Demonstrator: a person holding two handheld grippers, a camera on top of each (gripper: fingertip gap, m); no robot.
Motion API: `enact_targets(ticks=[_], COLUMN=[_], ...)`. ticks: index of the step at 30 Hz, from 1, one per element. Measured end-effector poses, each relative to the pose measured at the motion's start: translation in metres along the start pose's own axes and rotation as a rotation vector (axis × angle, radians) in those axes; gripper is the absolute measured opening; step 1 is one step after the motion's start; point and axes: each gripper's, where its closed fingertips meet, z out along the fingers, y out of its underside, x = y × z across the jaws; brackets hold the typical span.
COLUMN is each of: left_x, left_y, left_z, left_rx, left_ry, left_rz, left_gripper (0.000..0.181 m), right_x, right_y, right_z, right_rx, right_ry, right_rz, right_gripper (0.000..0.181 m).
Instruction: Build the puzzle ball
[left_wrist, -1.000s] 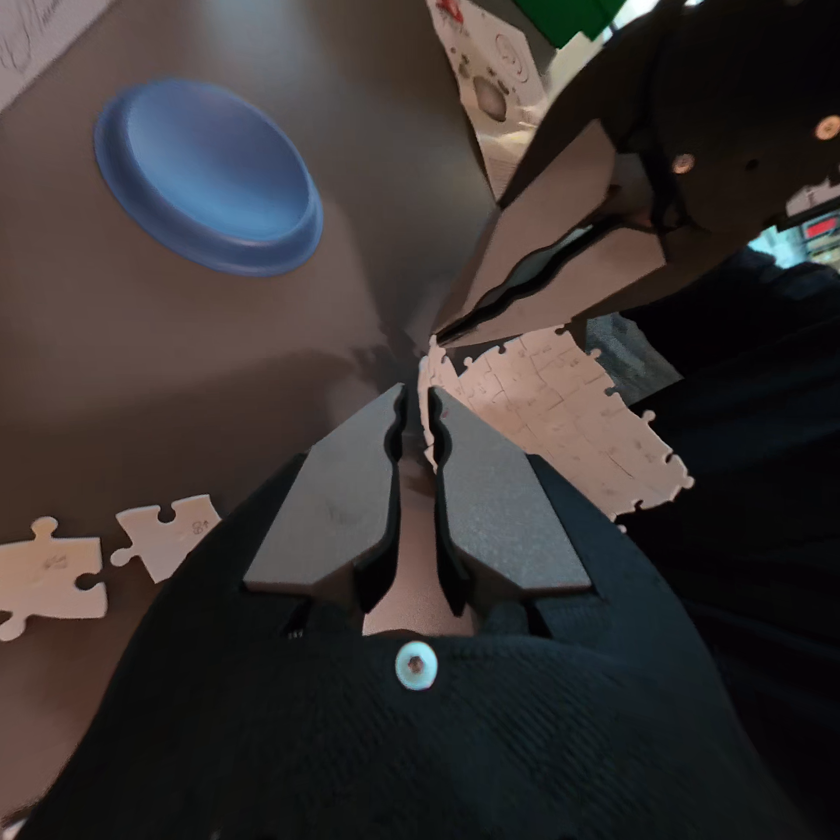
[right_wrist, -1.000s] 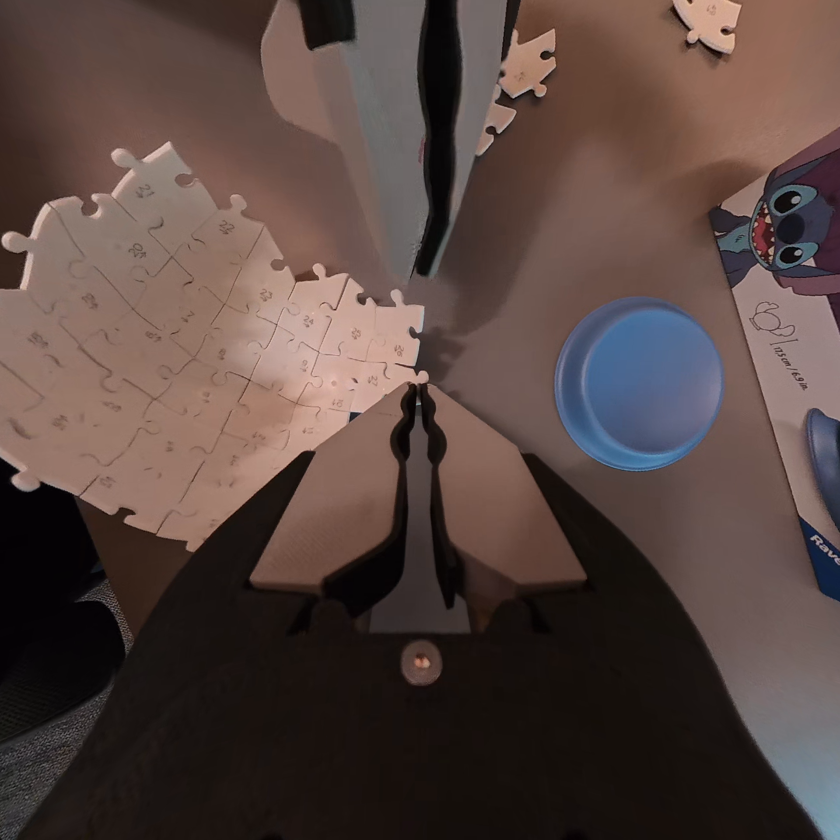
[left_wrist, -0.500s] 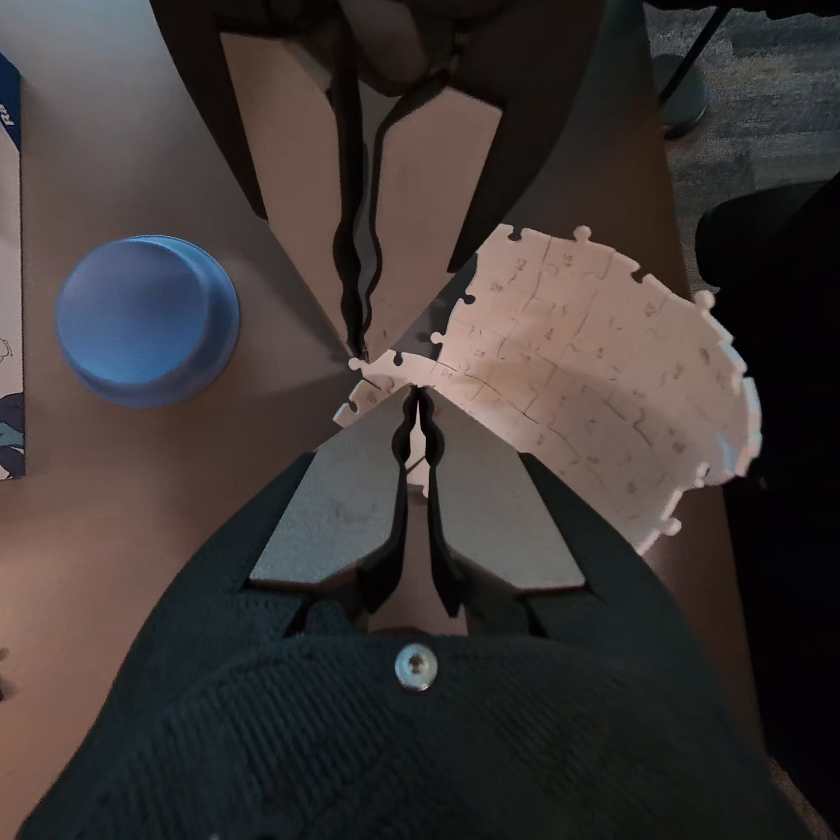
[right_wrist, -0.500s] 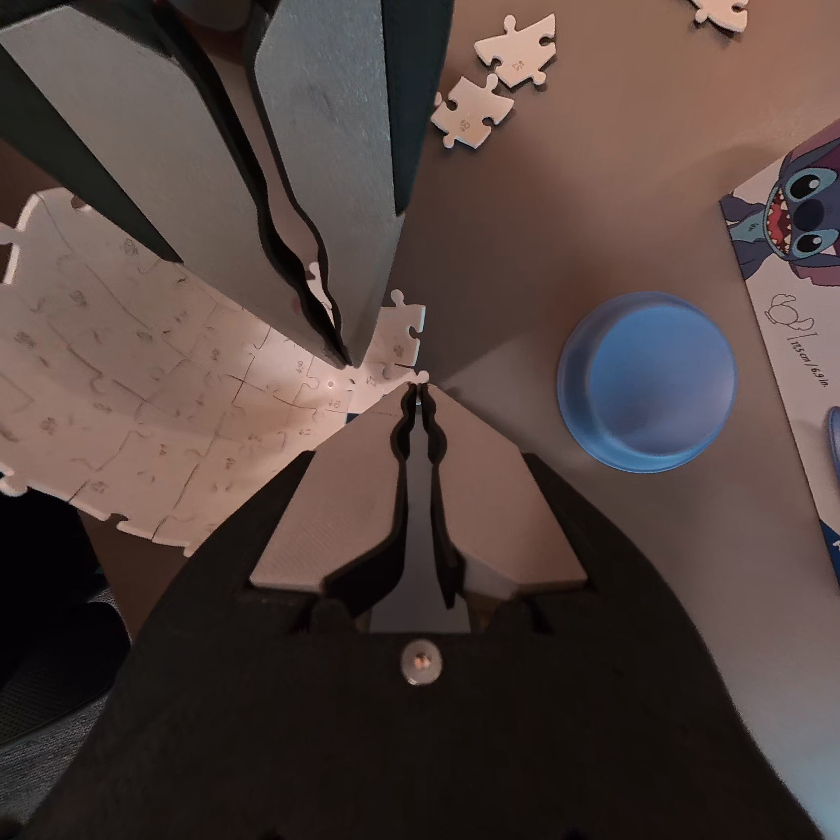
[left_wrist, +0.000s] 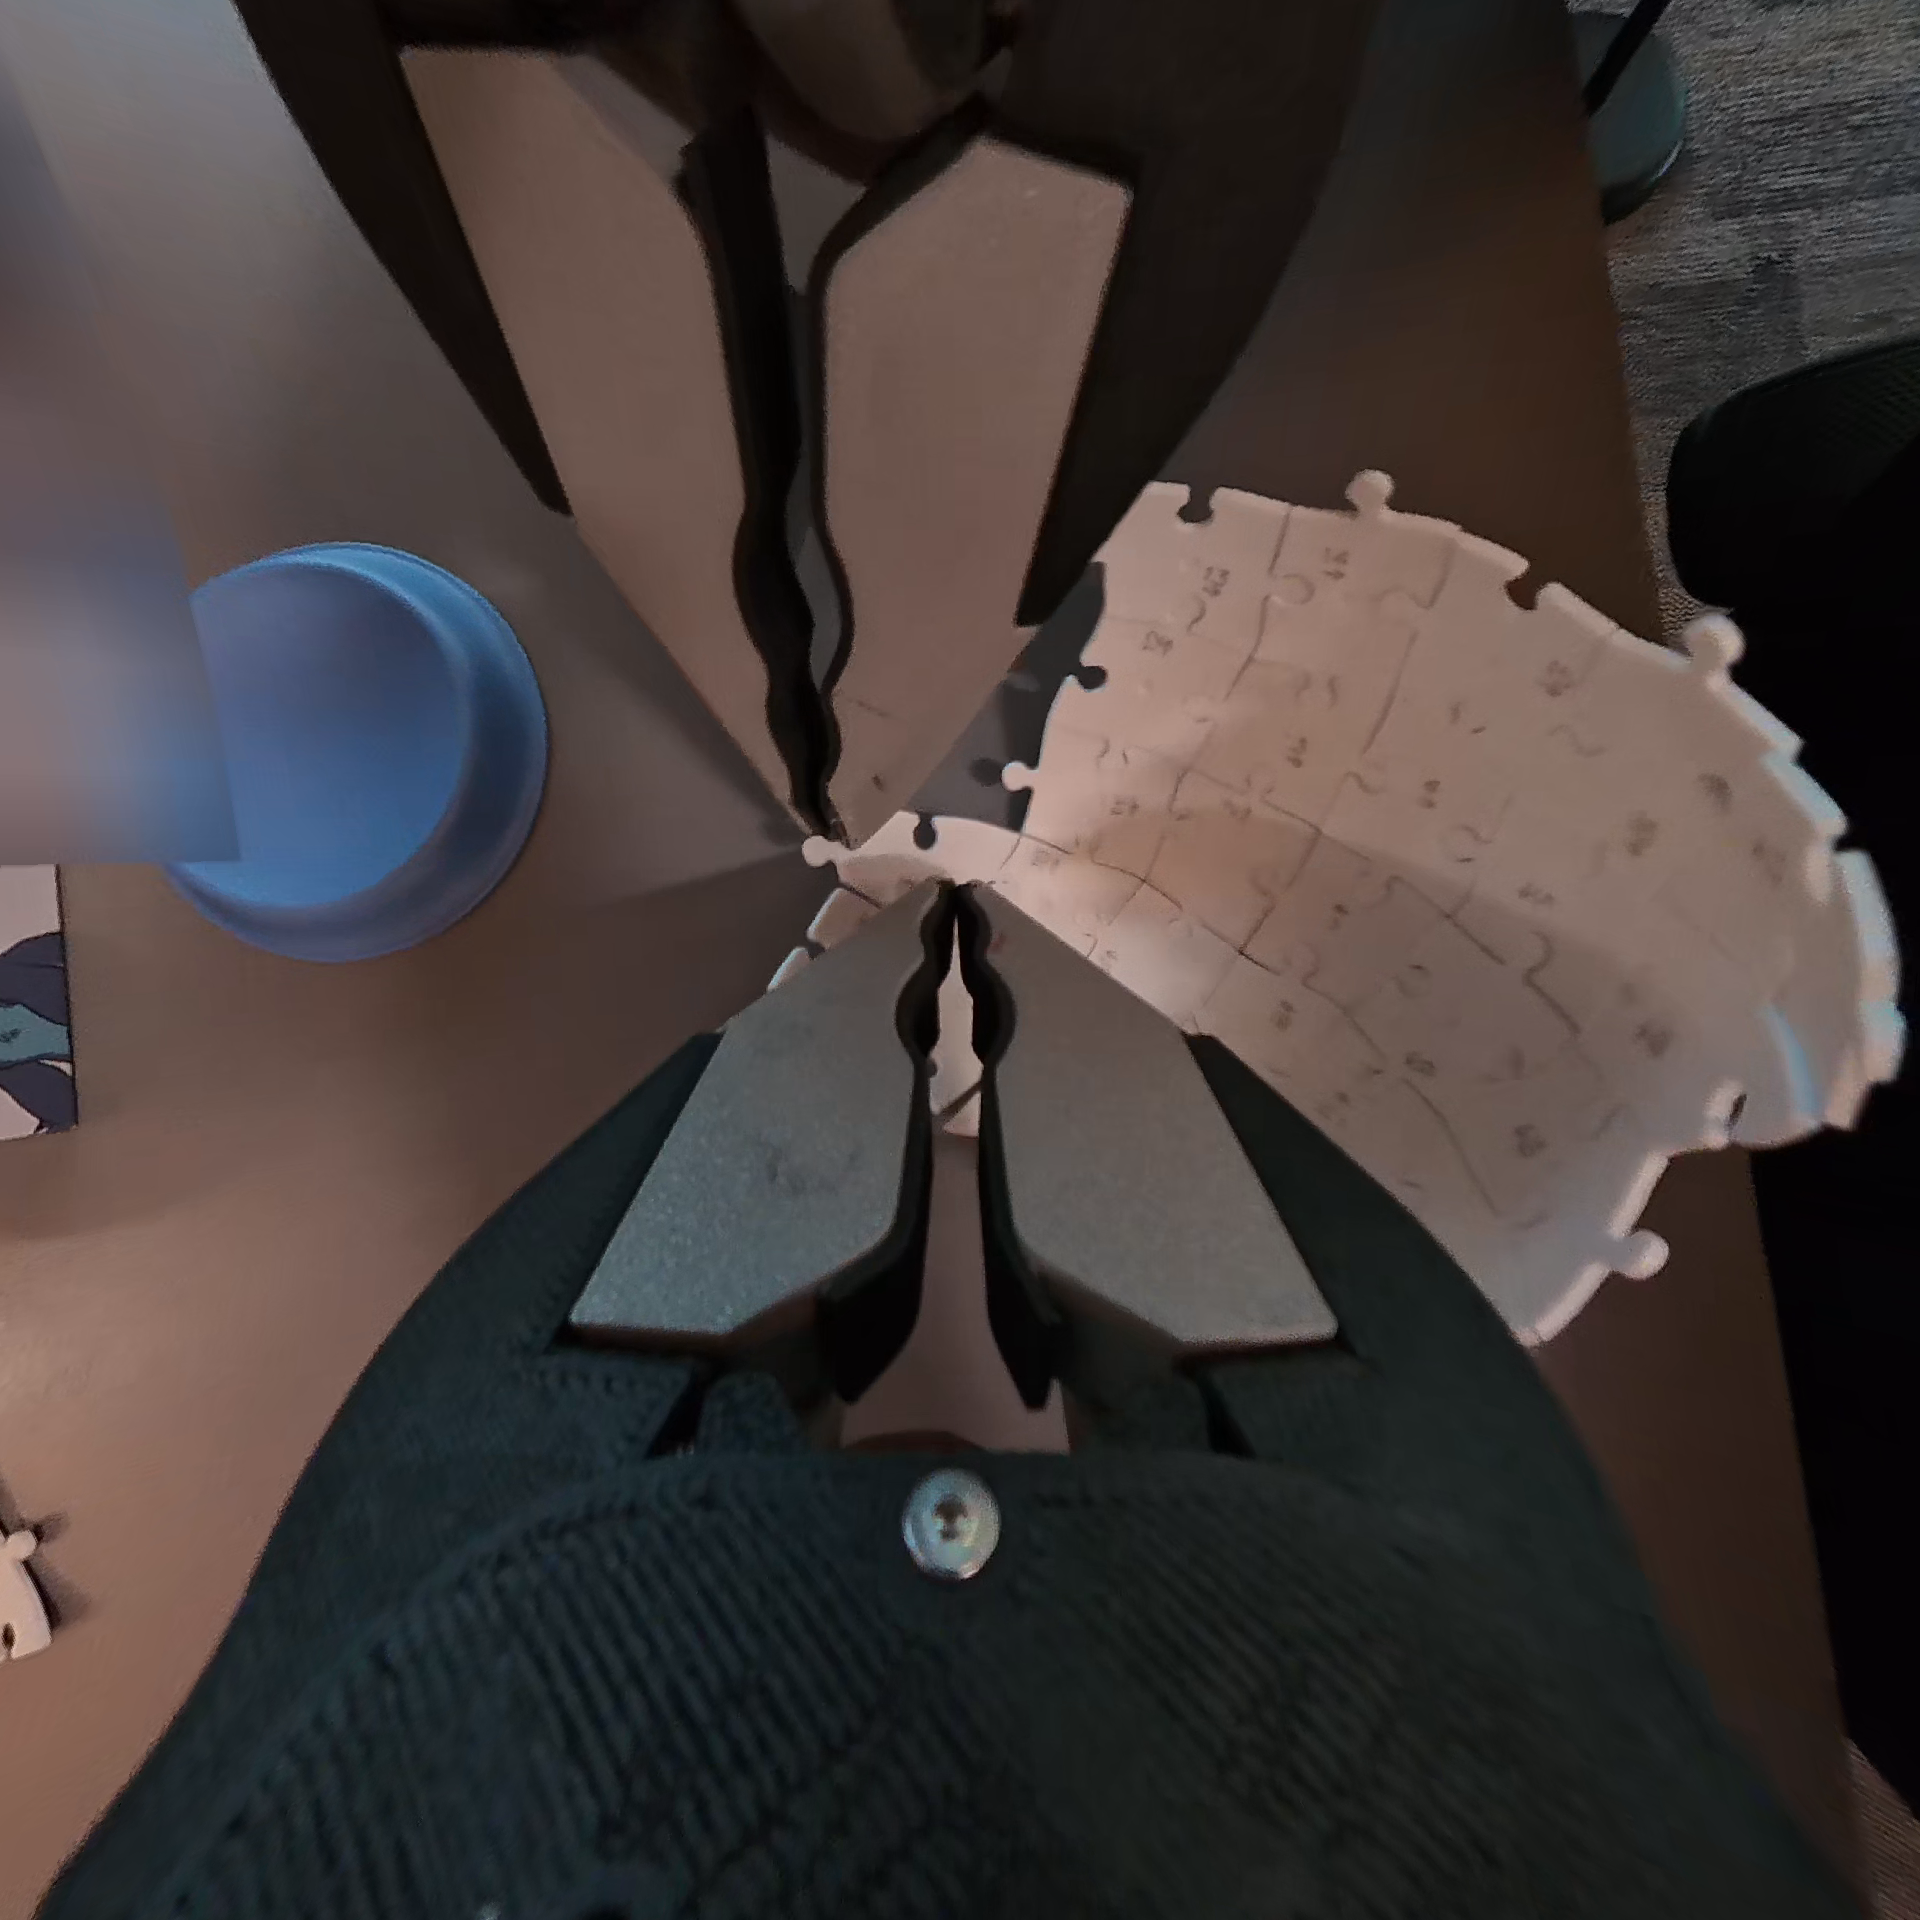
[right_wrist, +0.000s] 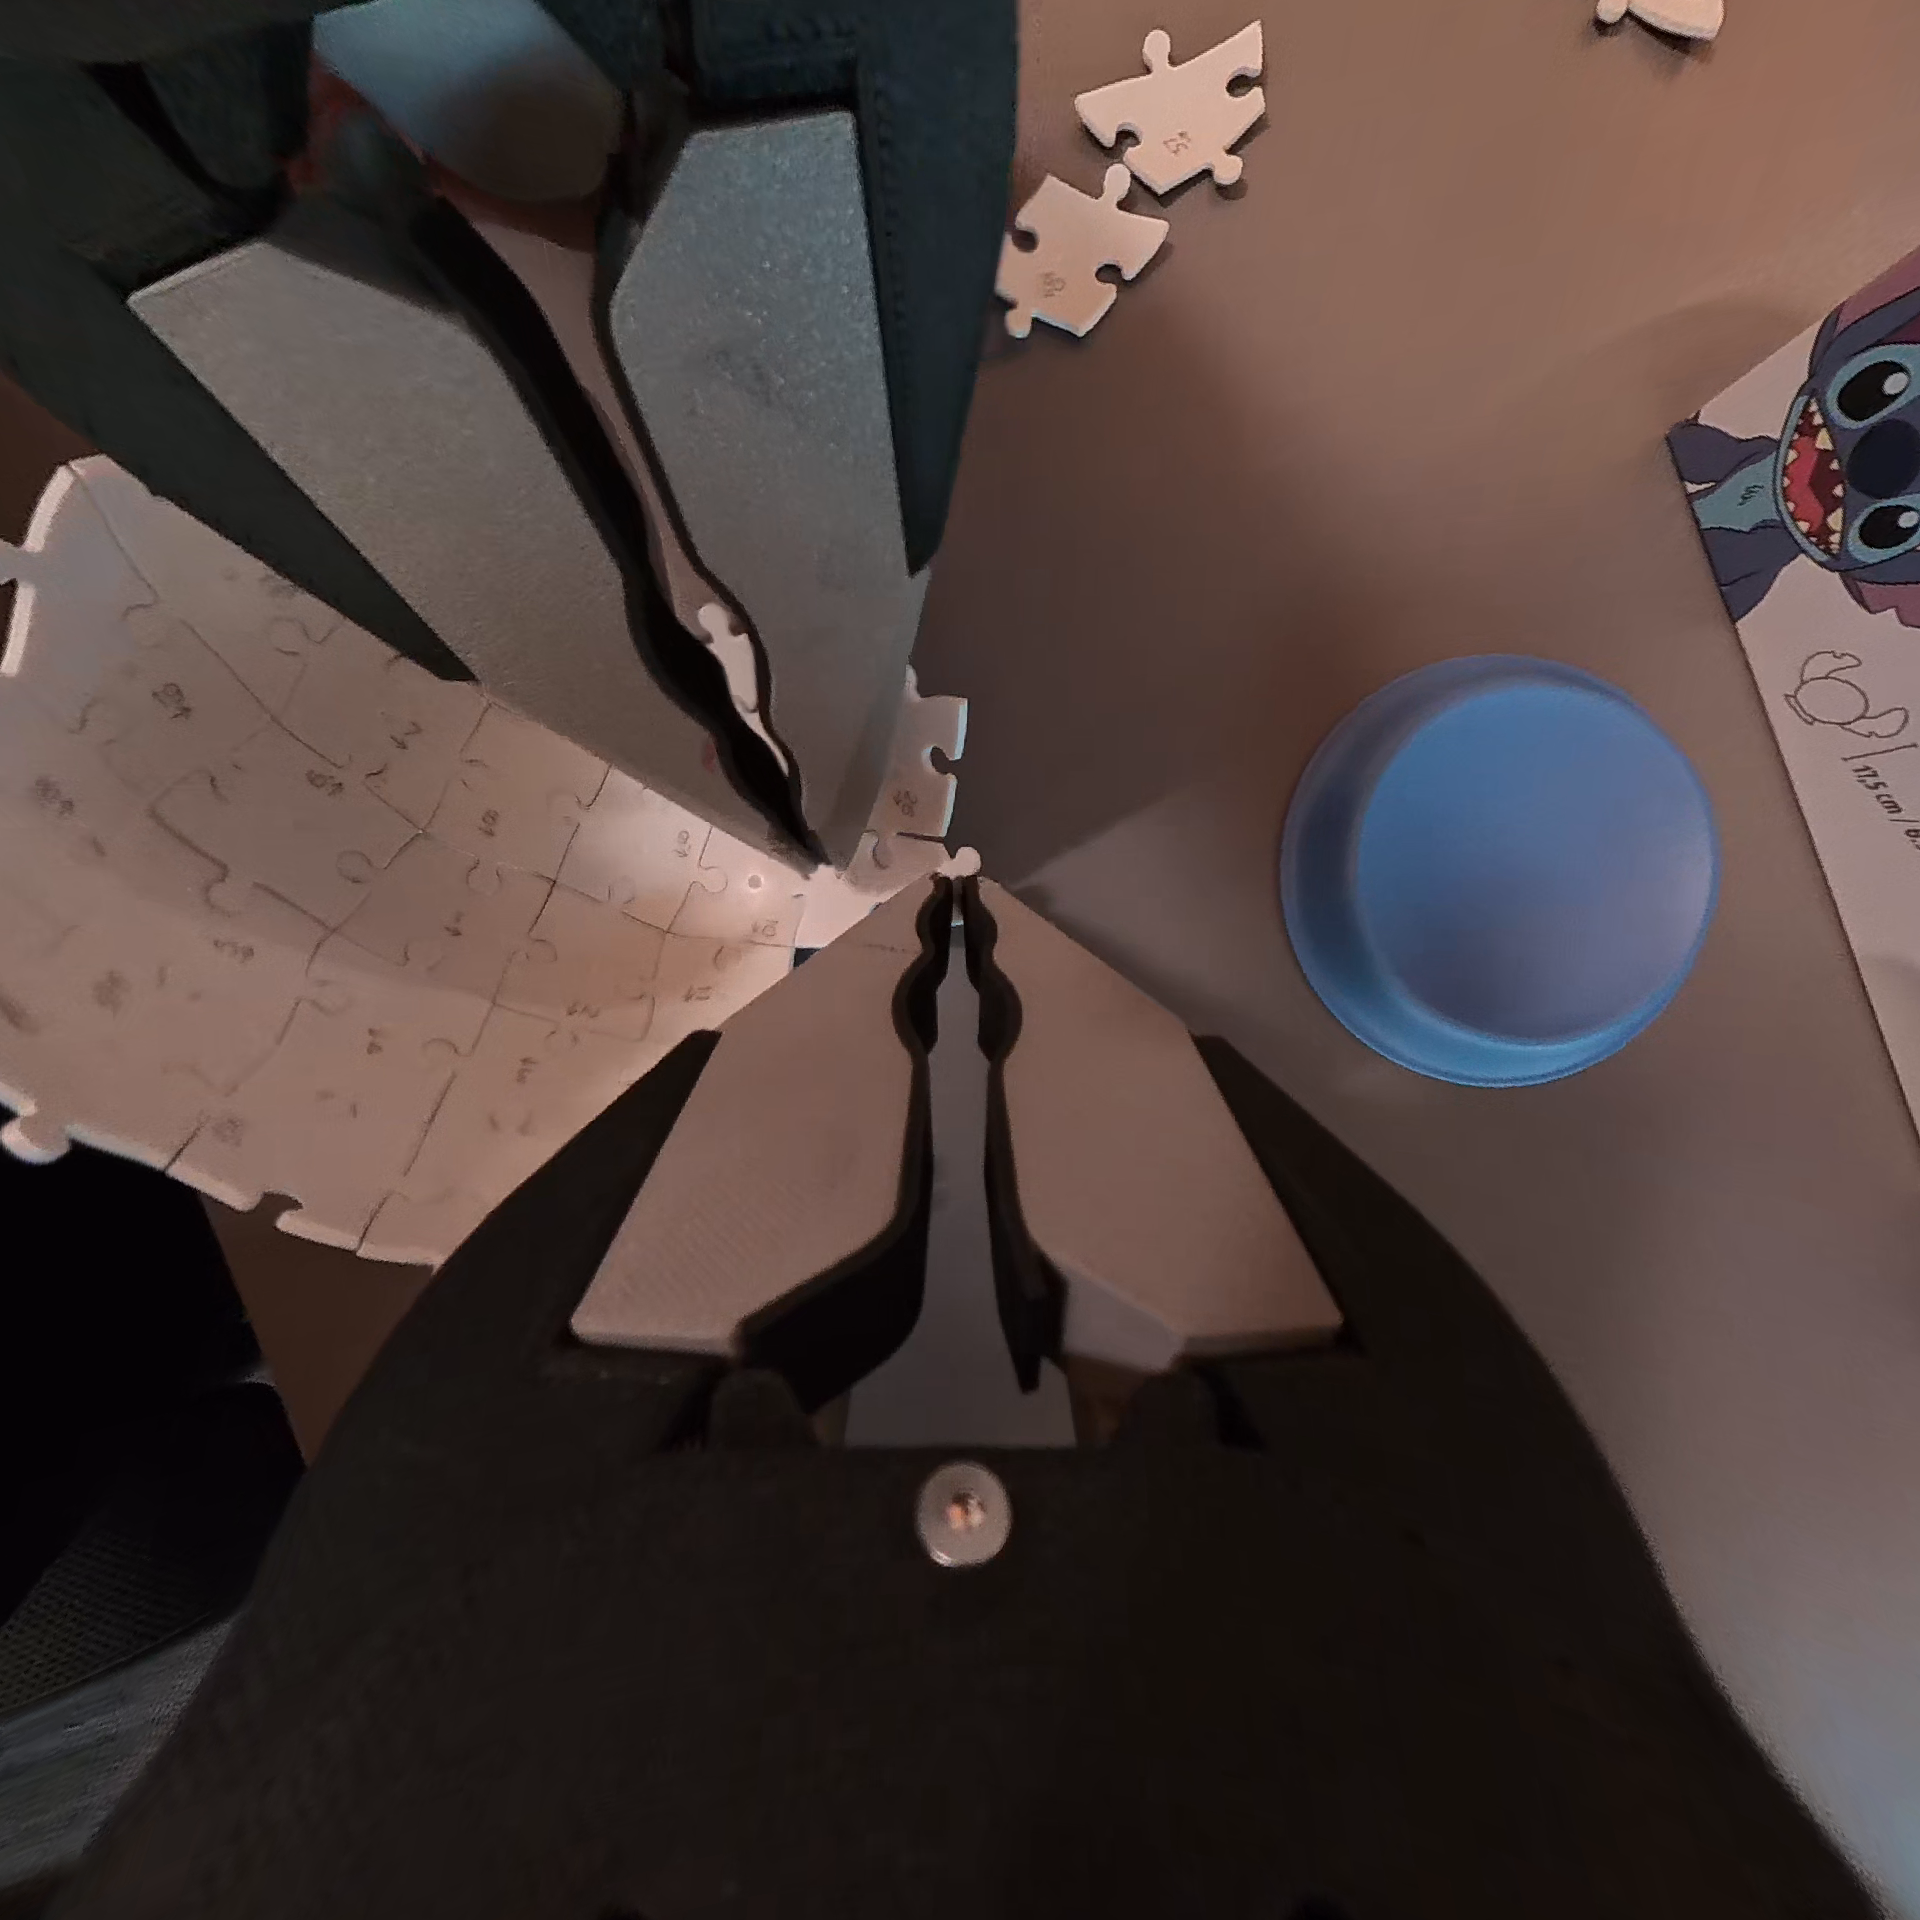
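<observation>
A half-built puzzle ball, a curved white shell of joined pieces (left_wrist: 1455, 883), is held above the brown table. My left gripper (left_wrist: 951, 888) is shut on the shell's near edge, and white piece shows between its fingers. My right gripper (right_wrist: 956, 883) is shut on a tab at the shell's (right_wrist: 312, 883) end. The two grippers face each other, tips almost touching. In the left wrist view the right gripper (left_wrist: 821, 826) comes in from the top. In the right wrist view the left gripper (right_wrist: 816, 847) comes in from the upper left.
A blue round stand (left_wrist: 353, 748) sits upside down on the table, also in the right wrist view (right_wrist: 1496, 883). Two loose pieces (right_wrist: 1143, 166) lie beyond it. A printed leaflet (right_wrist: 1849, 520) lies at the right. The table edge and the floor (left_wrist: 1766, 260) are behind the shell. Less than 4 cm separates the two grippers' tips.
My left gripper has swung round from the side to face the right gripper head-on over the shell's edge. The right gripper has kept its grip on the end tab.
</observation>
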Motion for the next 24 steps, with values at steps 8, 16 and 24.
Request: enact_targets(ticks=[8,16,24], left_x=[-0.001,-0.001,-0.002], left_y=[0.006,0.007,0.012], left_z=[0.005,0.007,0.010], left_rx=[-0.033,-0.049,-0.080], left_ry=[-0.037,-0.045,-0.021], left_rz=[0.060,0.087,0.078], left_gripper=[0.000,0.000,0.000], right_x=[0.000,0.000,0.000], right_y=[0.001,0.000,0.001], right_z=[0.000,0.002,0.007], right_rx=[-0.002,-0.004,-0.020], right_ry=[-0.008,-0.014,-0.024], right_rz=[0.005,0.008,0.011], right_gripper=[0.000,0.000,0.000])
